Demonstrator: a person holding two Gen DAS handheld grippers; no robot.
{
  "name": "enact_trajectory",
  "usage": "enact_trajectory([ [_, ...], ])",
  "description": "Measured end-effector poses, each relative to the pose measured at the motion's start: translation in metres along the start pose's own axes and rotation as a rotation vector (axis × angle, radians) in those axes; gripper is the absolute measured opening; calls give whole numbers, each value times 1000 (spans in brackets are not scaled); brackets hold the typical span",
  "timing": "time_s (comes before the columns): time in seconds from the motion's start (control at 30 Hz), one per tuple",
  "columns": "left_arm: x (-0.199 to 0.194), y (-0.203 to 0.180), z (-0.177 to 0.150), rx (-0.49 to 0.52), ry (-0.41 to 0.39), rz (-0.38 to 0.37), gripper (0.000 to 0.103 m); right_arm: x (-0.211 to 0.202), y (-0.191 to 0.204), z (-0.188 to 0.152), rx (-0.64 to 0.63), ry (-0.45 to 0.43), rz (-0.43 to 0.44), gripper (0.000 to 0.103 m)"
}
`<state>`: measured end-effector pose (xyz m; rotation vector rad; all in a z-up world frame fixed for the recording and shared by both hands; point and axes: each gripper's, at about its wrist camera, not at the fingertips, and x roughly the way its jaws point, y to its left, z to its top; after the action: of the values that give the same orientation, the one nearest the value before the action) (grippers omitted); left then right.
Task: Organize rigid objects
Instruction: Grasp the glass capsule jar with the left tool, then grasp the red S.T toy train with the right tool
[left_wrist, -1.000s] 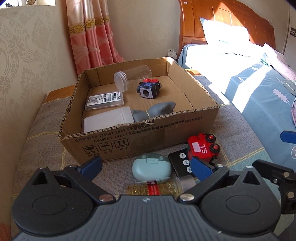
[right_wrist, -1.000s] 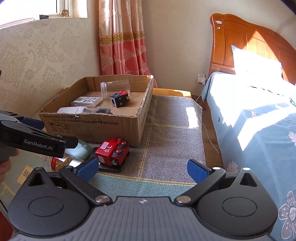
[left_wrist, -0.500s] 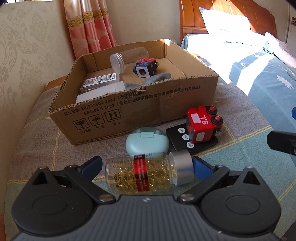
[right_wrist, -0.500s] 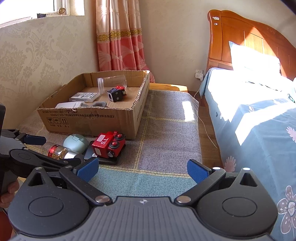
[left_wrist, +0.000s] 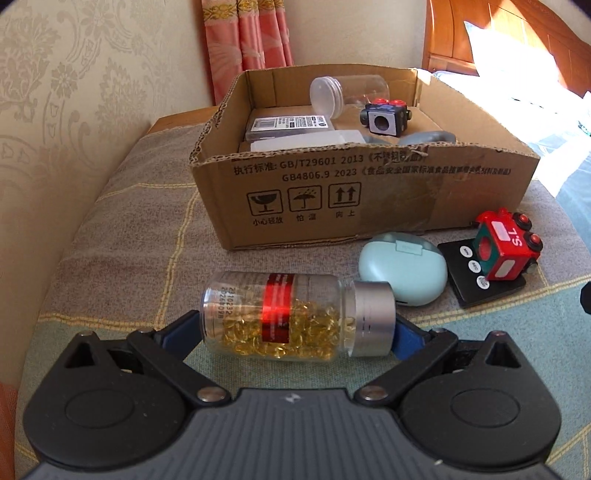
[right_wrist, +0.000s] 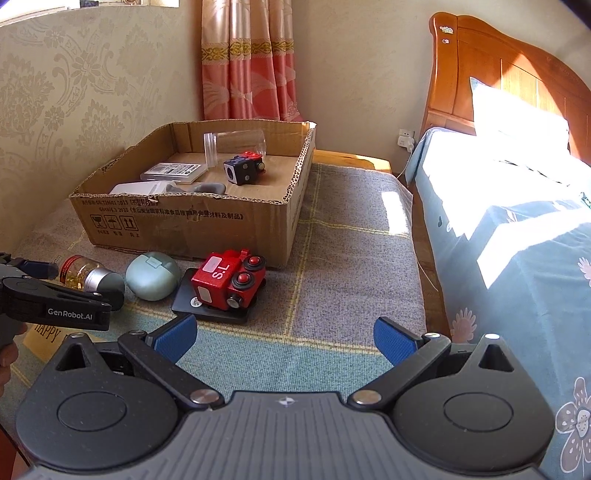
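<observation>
Pill bottle (left_wrist: 291, 314) now closer between left gripper (left_wrist: 295, 330) fingers, contact unclear; right gripper (right_wrist: 284, 338) wide.

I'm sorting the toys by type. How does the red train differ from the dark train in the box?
The red train sits outside the box, on top of a black remote; the dark train is already inside the box. The red train has a white "S.L" label; the dark train shows none. Both are blocky, with red buttons.
</observation>
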<state>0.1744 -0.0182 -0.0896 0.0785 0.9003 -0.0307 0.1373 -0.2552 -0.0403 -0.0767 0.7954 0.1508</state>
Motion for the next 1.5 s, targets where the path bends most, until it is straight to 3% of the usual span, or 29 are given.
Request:
enact_trajectory([
  [0.17,5,10,-5,-58,-1,-40,103,23,11,10,-18,-10,0,103],
  [0.57,3,11,-8,-49,-13,-47,103,82,27,19,0,22,-62,103],
  [0.87,4,10,-7,-53,-21,-44,103,79,-10,7,68,29,-69,103],
  [1.1,4,10,-7,-59,-17,-37,103,77,-28,0,84,31,-7,103],
  [1.33,3,9,-8,-71,-26,-29,103,64,-29,-2,13,-20,-101,103],
  [1.5,3,9,-7,-75,-25,-25,103,74,-23,-3,-38,23,-114,103],
])
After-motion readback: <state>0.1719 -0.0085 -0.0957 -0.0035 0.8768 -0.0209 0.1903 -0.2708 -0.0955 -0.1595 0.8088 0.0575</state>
